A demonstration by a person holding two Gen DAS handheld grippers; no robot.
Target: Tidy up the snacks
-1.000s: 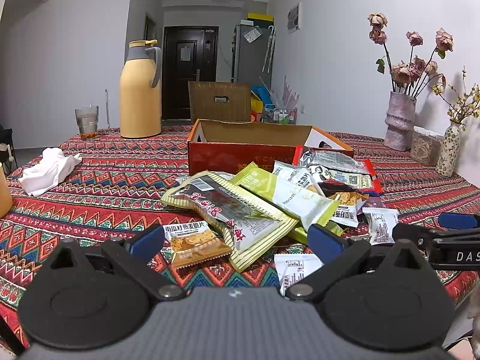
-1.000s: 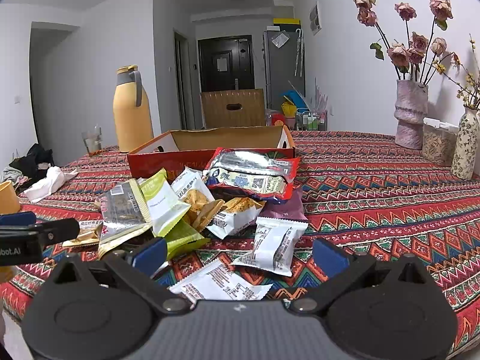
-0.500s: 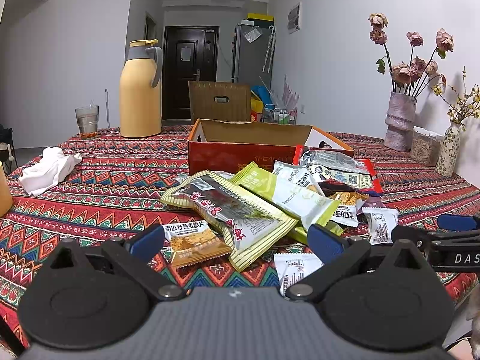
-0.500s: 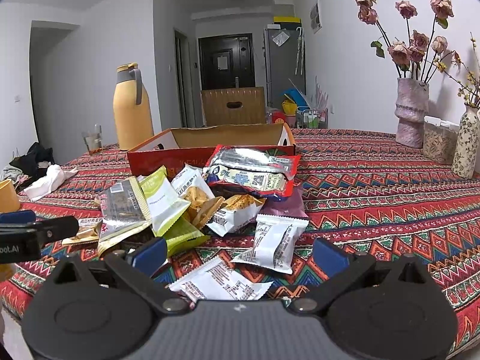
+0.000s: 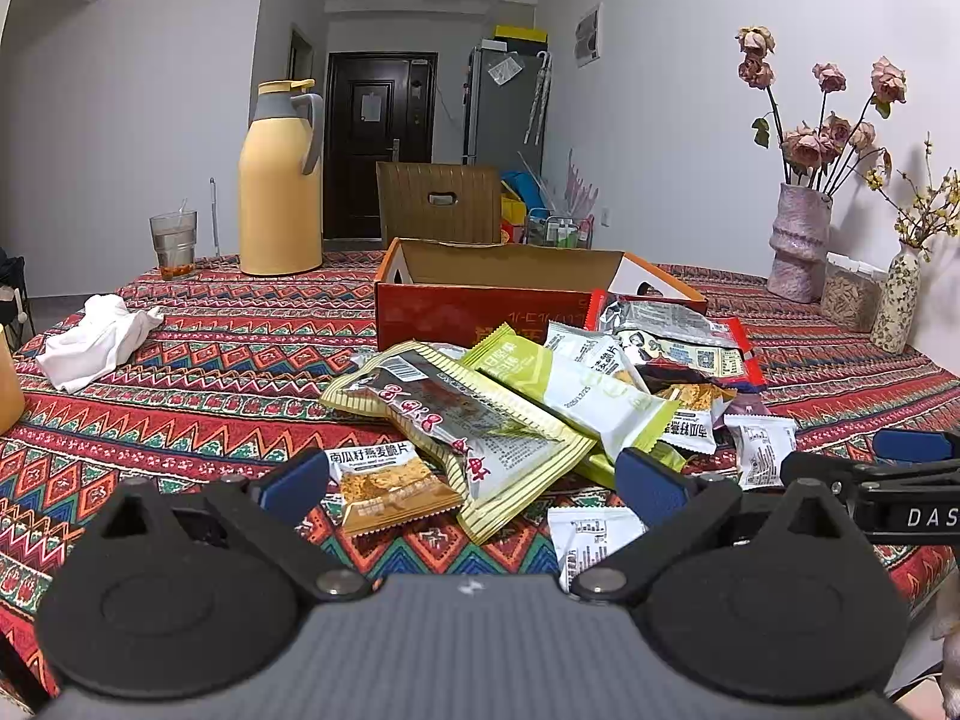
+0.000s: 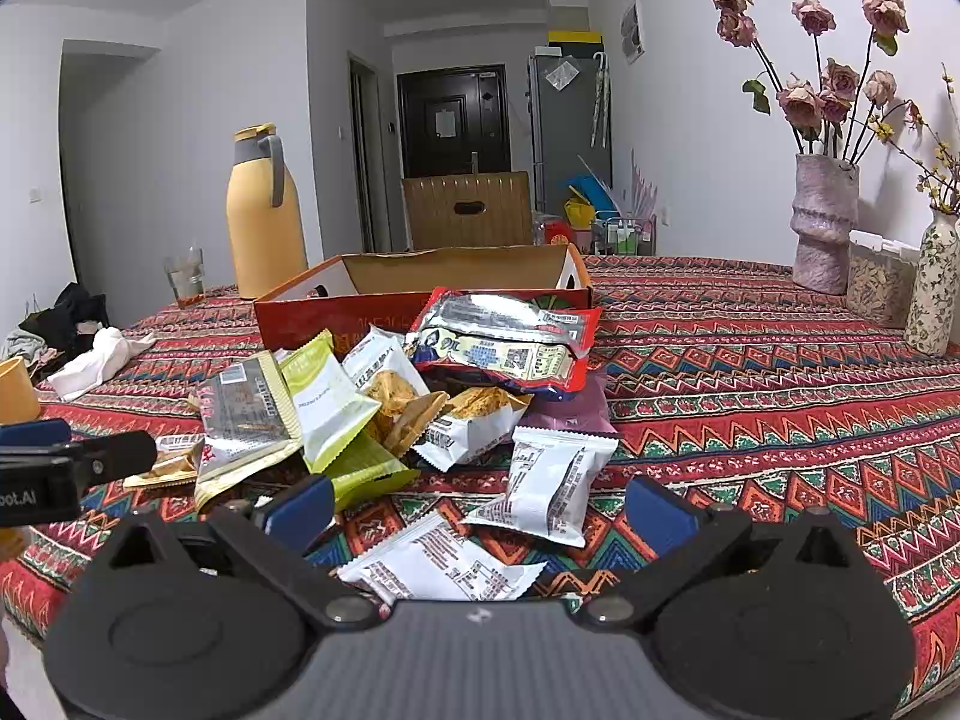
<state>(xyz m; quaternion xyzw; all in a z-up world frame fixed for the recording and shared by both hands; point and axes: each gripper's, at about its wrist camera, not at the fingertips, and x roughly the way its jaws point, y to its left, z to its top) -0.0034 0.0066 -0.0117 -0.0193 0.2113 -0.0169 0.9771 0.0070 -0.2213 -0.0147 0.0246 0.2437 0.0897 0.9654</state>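
A heap of snack packets lies on the patterned tablecloth in front of an open red cardboard box (image 5: 480, 306) (image 6: 384, 309). In the left wrist view my left gripper (image 5: 471, 480) is open, its blue fingertips either side of an orange oat-crisp packet (image 5: 390, 486) and a long cream-edged packet (image 5: 462, 426). A green packet (image 5: 570, 390) lies beside them. In the right wrist view my right gripper (image 6: 480, 507) is open over two white packets (image 6: 552, 483) (image 6: 438, 564). A red and silver bag (image 6: 510, 342) leans on the box. Neither gripper holds anything.
A yellow thermos (image 5: 279, 180) and a glass (image 5: 174, 243) stand at the back left, with a white cloth (image 5: 96, 339) nearer. Vases with dried roses (image 6: 825, 222) and a floral bottle (image 6: 933, 288) line the right wall. A jar (image 6: 879, 285) sits between them.
The right wrist view has crept slightly forward and down toward the white packets. The left gripper and the packets have stayed put.
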